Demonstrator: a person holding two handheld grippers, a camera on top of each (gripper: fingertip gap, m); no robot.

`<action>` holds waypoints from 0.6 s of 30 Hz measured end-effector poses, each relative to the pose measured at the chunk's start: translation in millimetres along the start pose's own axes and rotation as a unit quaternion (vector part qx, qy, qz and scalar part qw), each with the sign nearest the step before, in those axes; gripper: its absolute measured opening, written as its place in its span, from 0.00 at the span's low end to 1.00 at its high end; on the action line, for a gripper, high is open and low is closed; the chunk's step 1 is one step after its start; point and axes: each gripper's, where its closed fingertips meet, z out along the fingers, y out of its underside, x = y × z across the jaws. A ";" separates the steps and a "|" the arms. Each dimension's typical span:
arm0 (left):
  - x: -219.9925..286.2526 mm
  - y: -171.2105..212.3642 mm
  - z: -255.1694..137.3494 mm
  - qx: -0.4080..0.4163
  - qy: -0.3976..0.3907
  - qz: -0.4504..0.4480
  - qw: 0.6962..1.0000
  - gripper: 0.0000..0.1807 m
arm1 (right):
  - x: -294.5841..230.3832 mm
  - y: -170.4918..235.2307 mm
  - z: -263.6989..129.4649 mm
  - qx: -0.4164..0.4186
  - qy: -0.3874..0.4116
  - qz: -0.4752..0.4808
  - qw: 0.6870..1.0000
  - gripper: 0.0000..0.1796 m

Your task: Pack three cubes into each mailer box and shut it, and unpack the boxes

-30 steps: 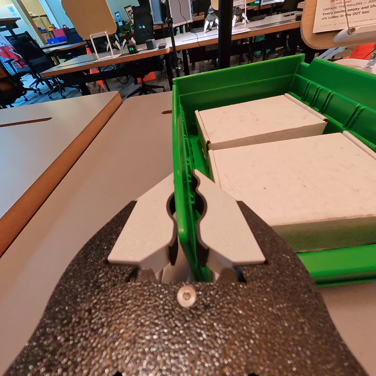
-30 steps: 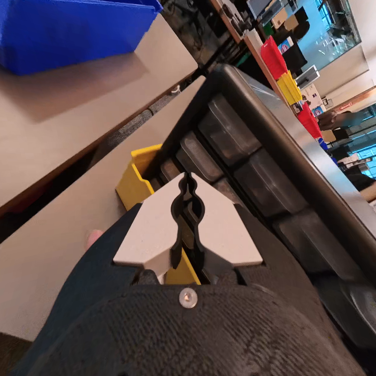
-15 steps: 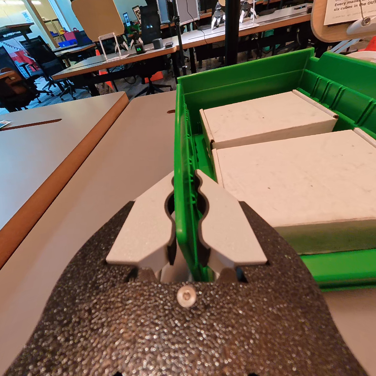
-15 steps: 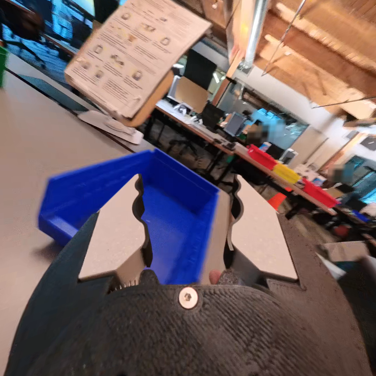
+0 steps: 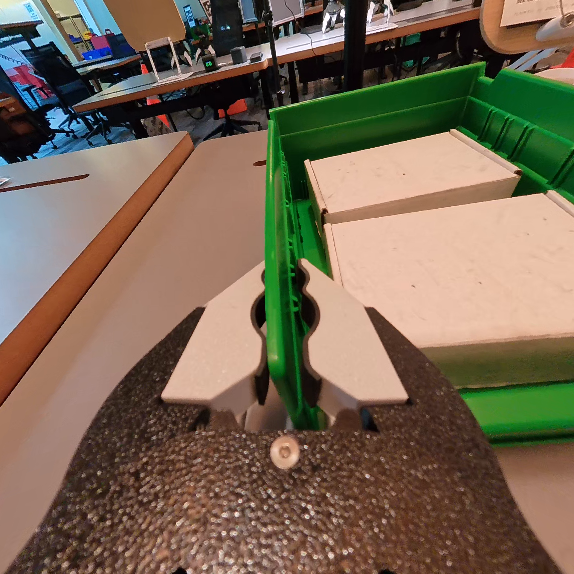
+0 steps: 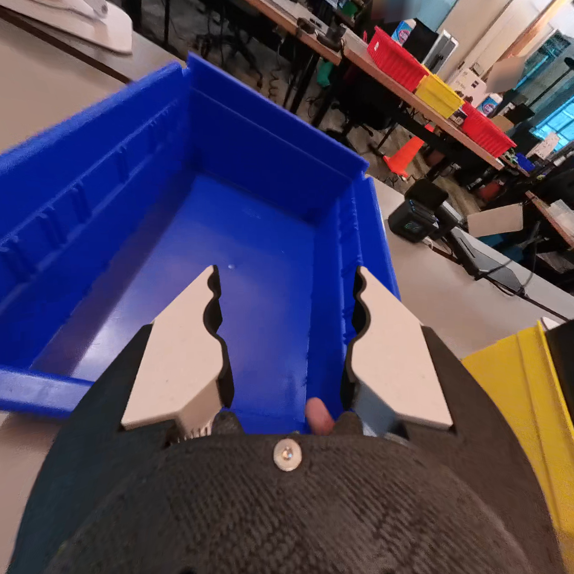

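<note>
**Now: left gripper clamped on the green bin wall, right gripper spread over the blue bin**

Centre frame in the left wrist view, the left gripper [image 5: 281, 323] is clenched on the near side wall of the green bin [image 5: 372, 102], one finger outside and one inside. Two closed white mailer boxes lie flat inside that bin: the near mailer box [image 5: 450, 279] fills the right middle of the frame, and the far mailer box [image 5: 403, 174] sits just behind it, touching or nearly so. No cubes are visible; whether the boxes hold any cannot be told.

In the right wrist view, the right gripper [image 6: 287, 329] is released, fingers wide apart and holding nothing, hovering over the blue bin [image 6: 93, 130], whose floor looks bare. A yellow bin [image 6: 512, 388] shows at the lower right edge.

Judging by look, the mailers are light corrugated card: stiff across the flat lid, but easily dented at the edges, and smooth enough to slip. A good hold would probably be across a short side wall or the front lip of the lid, not the broad top. The bin wall is thin plastic and may flex under the clamp.
</note>
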 end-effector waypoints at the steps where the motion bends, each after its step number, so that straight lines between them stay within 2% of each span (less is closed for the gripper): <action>1: -0.4 0.7 0.6 -0.003 -0.004 0.002 1.000 0.06 | 2.5 5.5 2.3 -0.015 0.008 -0.007 1.000 0.47; 5: -2.1 1.6 1.0 -0.006 -0.015 0.008 1.000 0.07 | 9.3 14.0 4.3 -0.033 0.024 -0.036 0.999 0.42; 10: -1.0 2.8 1.3 -0.010 -0.008 0.006 1.000 0.07 | 33.3 -12.7 -12.7 0.070 0.052 0.056 0.995 0.32; 13: -1.2 3.6 1.7 -0.012 -0.013 0.011 1.000 0.08 | 32.3 -15.4 -16.4 0.093 0.034 0.070 0.993 0.31; 18: -2.1 6.1 3.0 -0.021 -0.018 0.013 1.000 0.08 | 26.4 -16.3 -17.1 0.097 0.024 0.036 0.994 0.32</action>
